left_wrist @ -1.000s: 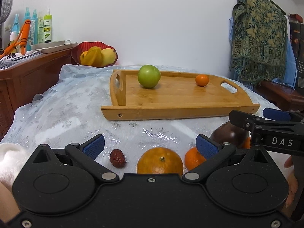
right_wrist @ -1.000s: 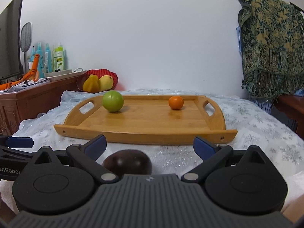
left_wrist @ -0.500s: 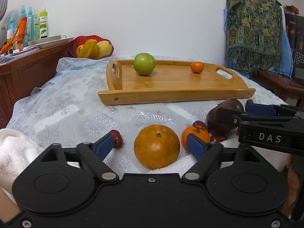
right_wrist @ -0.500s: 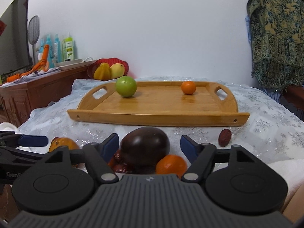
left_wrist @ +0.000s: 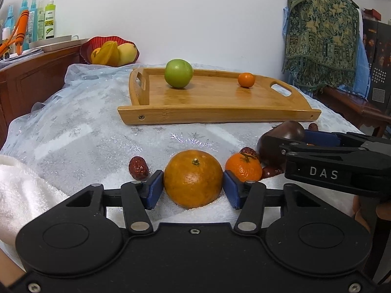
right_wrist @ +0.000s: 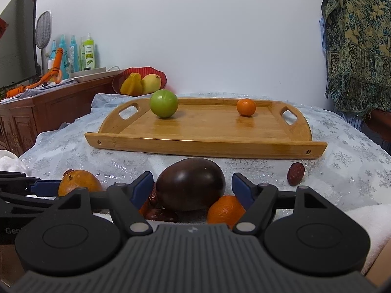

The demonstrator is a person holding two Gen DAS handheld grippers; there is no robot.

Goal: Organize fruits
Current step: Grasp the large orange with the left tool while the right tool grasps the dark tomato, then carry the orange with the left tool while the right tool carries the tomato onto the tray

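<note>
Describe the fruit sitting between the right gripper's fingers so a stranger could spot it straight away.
Start at the wooden tray on the glittery cloth; in front of its near edge lies a cluster of fruit. The one meant is the dark fruit between the fingers of the right gripper. It is glossy, egg-shaped and deep purple-brown, unlike the small orange and the wrinkled red dates beside it.

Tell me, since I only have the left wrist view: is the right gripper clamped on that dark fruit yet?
Observer: Not yet. In the right wrist view, the right gripper straddles the dark purple fruit, with a thin gap showing at each pad.
Operator: Anything loose beyond it that I can't make out?
Observer: One red date lies alone on the cloth to the fruit's right, short of the wooden tray.
</note>
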